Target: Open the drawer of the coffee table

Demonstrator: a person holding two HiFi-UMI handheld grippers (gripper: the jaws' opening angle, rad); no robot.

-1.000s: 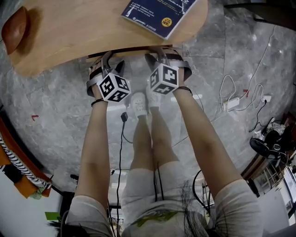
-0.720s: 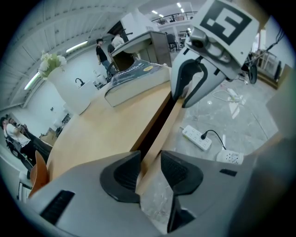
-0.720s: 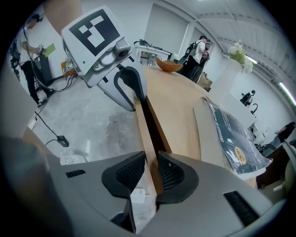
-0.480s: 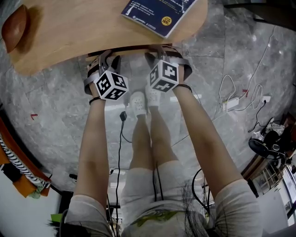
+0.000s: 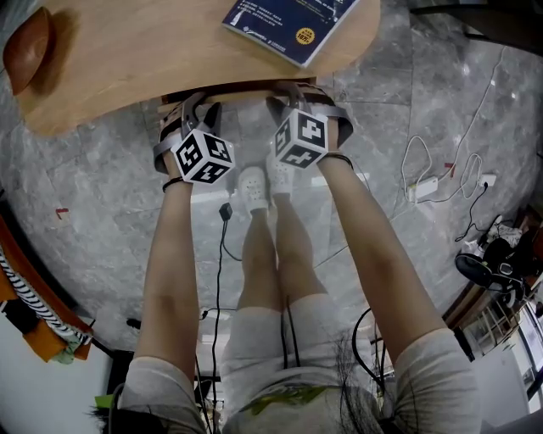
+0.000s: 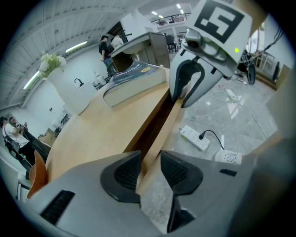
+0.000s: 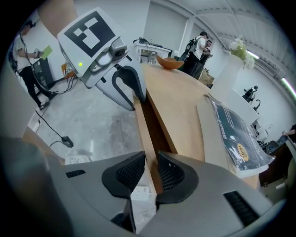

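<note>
Most of what we see is grey stone floor (image 5: 441, 110), spread out below both claws. Next in size is the wooden table (image 5: 153, 59). Its top runs away just past the tips of the left claw (image 5: 197, 106) and the right claw (image 5: 293, 100), which sit side by side at its near edge. Our 2 bare arms reach down to them, and our legs stand on the floor between and behind them.

The drawer (image 6: 161, 136) hangs under the tabletop. Its thin pale front has a dark gap between it and the top's edge, and its upper edge runs straight from 1 claw to the other.

The left claw has just been closing, and its 2 ribbed pads now pinch that upper edge, 1 pad on each face of the board. The right claw has also just been closing, and it pinches the same edge the same way, near the left claw's right side.

A dark blue book (image 5: 288, 25) lies on the tabletop beyond the right claw. A white vase (image 6: 69, 88) of pale flowers stands farther back on the top, well beyond both claws. A brown bowl (image 5: 25, 51) sits well off to the left claw's left, at the table's end.

Our 2 white shoes (image 5: 254, 188) stand on the floor below and between the claws. A white power strip (image 5: 424, 188) lies well to the right claw's right. A small black plug (image 5: 227, 214) lies by the shoes, on the left claw's side.
</note>
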